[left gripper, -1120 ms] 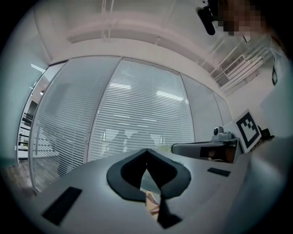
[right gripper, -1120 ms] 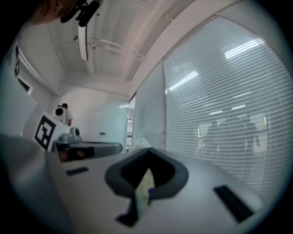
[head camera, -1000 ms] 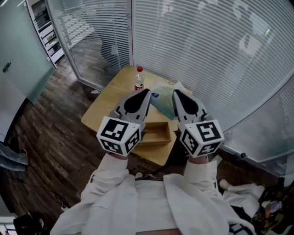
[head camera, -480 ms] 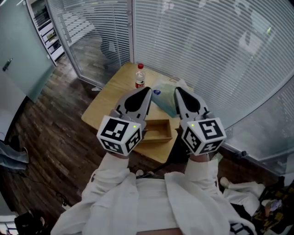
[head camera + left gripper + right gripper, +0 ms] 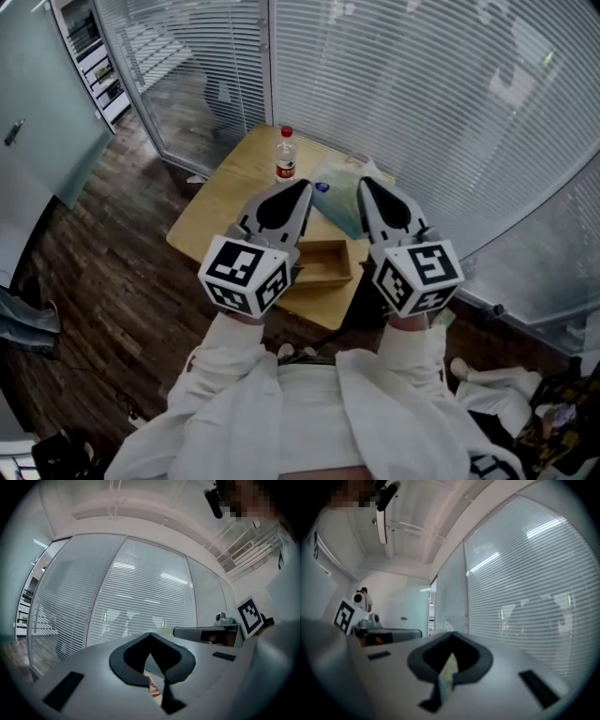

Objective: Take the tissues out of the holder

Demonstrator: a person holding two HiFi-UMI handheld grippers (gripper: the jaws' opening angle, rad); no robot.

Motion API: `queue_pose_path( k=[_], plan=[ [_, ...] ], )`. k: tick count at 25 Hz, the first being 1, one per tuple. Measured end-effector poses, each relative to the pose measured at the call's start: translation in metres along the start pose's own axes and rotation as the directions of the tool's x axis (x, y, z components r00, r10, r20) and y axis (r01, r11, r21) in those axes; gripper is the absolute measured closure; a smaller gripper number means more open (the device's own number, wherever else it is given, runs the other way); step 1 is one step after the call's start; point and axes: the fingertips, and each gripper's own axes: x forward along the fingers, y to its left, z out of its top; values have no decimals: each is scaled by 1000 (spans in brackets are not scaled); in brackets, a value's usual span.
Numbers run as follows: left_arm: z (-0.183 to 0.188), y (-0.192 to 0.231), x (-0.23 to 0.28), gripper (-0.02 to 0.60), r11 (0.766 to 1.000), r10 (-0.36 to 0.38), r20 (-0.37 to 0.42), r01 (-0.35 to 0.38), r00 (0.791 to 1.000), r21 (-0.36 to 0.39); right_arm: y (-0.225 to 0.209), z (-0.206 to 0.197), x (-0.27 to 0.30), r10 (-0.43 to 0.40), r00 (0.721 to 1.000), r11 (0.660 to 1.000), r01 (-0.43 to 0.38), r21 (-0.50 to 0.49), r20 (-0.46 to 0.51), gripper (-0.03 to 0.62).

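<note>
Far below me stands a small wooden table (image 5: 220,206). On it an open wooden box holder (image 5: 323,266) lies near the front edge. A pale green tissue pack (image 5: 337,199) rests behind the holder, toward the glass wall. I hold both grippers up side by side, high above the table. The left gripper (image 5: 302,187) is shut with nothing in it. The right gripper (image 5: 367,186) is also shut and empty. In the left gripper view the left gripper (image 5: 150,634) points at the blinds. In the right gripper view the right gripper (image 5: 451,634) does the same.
A water bottle (image 5: 285,157) with a red cap stands at the table's far edge. Glass walls with blinds (image 5: 422,103) close in the back and right. Dark wood floor (image 5: 103,281) surrounds the table. White bags (image 5: 497,389) lie at the lower right.
Both grippers have drifted very slightly to the right and stay shut. Nothing on the table has moved.
</note>
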Motion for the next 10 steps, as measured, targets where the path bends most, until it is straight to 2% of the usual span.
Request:
queue_pose_path(
  k=[10],
  plan=[
    [-3, -3, -3, 572, 1000, -6, -10, 6, 1000, -3, 1, 3, -4, -3, 1000, 1000, 3, -6, 10, 583]
  ],
)
